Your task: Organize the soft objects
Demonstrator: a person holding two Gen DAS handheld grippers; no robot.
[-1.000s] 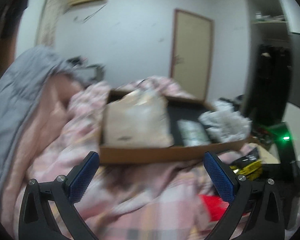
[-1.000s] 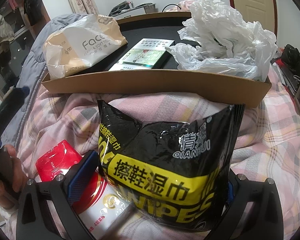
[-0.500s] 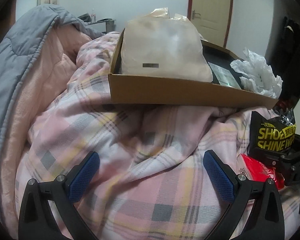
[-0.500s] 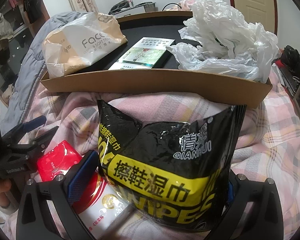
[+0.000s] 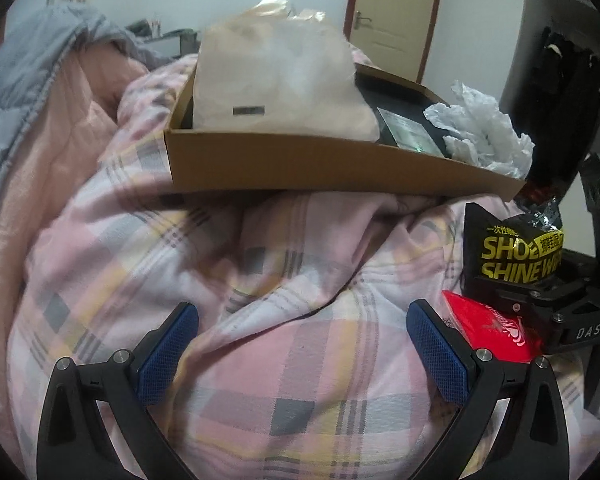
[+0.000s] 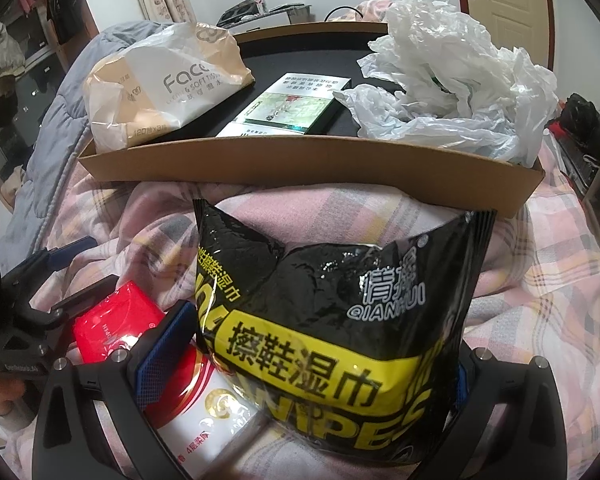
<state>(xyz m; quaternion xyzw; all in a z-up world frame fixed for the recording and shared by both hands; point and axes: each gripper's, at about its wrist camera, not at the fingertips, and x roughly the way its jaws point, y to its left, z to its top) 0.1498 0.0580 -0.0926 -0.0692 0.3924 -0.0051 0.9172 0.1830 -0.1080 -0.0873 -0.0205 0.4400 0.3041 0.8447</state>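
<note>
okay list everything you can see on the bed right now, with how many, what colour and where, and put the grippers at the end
shallow cardboard box: one, brown with black floor, resting on the quilt.
soft tissue pack: one, beige and white, left end of the box.
flat printed carton: one, green and white, middle of the box.
crumpled plastic bag: one, white, right end of the box.
shoe wipes pouch: one, black and yellow, in front of the box.
red tissue pack: one, left of the pouch.
checked quilt: one, pink.
padded blanket: one, grey, far left.
left gripper: open over the quilt.
right gripper: shut on the pouch.
</note>
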